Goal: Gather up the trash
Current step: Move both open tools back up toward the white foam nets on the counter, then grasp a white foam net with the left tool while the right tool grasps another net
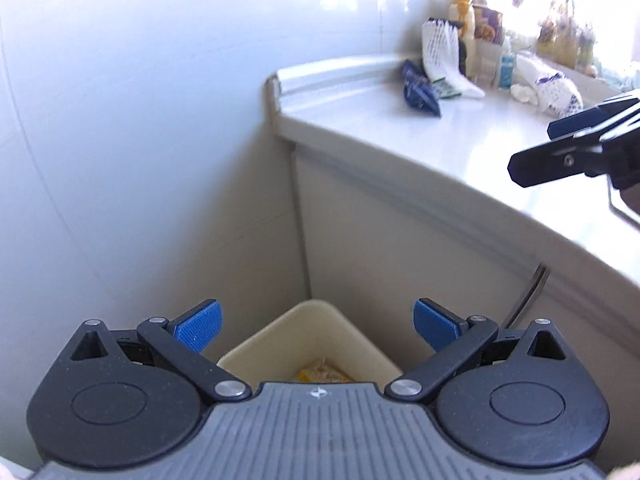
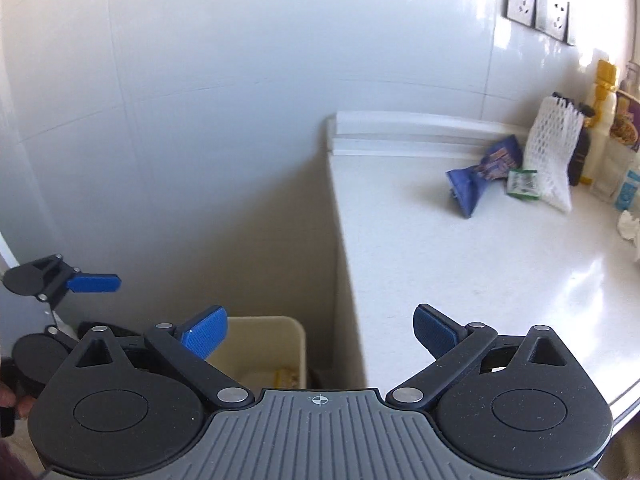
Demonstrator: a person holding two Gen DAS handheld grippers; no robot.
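My left gripper stands open and empty above a cream trash bin, which sits on the floor in the corner beside the counter. A yellow wrapper lies inside the bin. My right gripper is open and empty too, over the counter's near corner and the bin. On the counter, far from both grippers, lie a crumpled blue snack bag, a small green packet, a white foam net sleeve and a crumpled tissue. The right gripper also shows at the left wrist view's right edge.
The white counter has a raised back ledge against a tiled wall. Bottles and jars crowd its far end, along with a second net-wrapped item. Wall sockets sit above. One blue finger of the left gripper shows at left.
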